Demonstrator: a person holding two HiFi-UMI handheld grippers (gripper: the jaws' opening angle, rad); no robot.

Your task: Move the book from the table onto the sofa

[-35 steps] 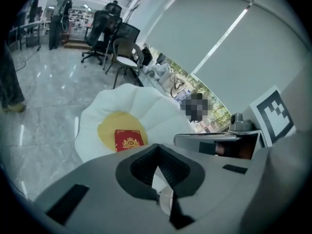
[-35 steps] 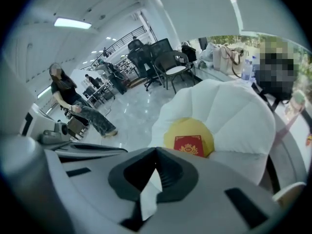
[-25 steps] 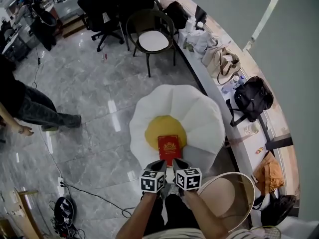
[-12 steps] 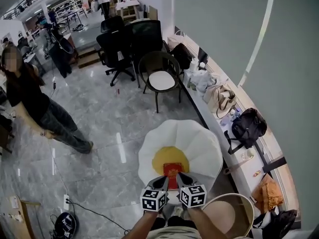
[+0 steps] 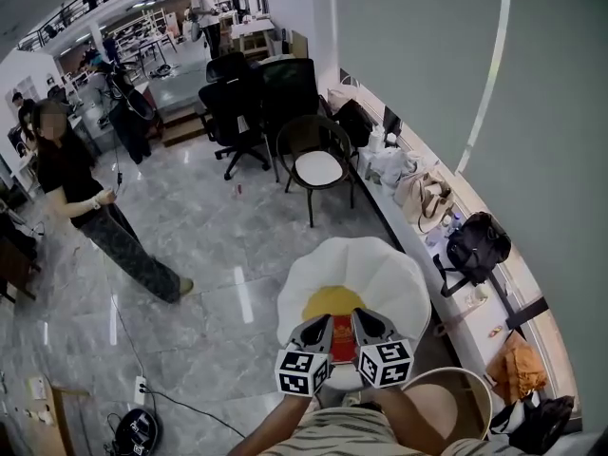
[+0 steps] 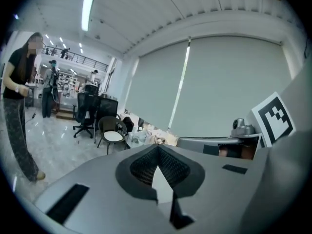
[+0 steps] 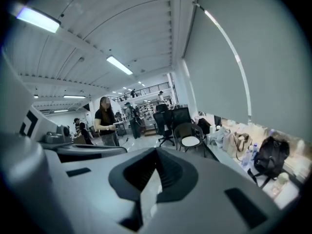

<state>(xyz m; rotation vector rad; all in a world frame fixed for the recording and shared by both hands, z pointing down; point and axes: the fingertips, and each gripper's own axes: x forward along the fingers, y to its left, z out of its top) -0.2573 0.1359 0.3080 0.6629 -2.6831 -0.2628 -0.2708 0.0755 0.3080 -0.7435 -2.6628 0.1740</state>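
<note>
Grey marble floor (image 5: 209,255) fills the room, with office chairs (image 5: 237,93) behind and a long surface (image 5: 418,226) carrying bags along the wall.

Status change: over the last second both grippers have lifted clear of the sofa (image 5: 380,269). The head view has risen with them, so the sofa now sits smaller and lower in frame. The book (image 5: 343,338) has stayed where it lay, on the yellow cushion (image 5: 328,304) at the centre of the white sofa.

The left gripper (image 5: 319,326) and the right gripper (image 5: 365,321) hang side by side above the book. Each gripper view shows its jaws clenched together with nothing between them.

Assessment: the placement appears complete and the withdrawal is under way.

Orientation: only a narrow red strip of the book shows between the two grippers. It lies flat. Its long axis appears to run away from the person, toward the sofa's far rim.
</note>
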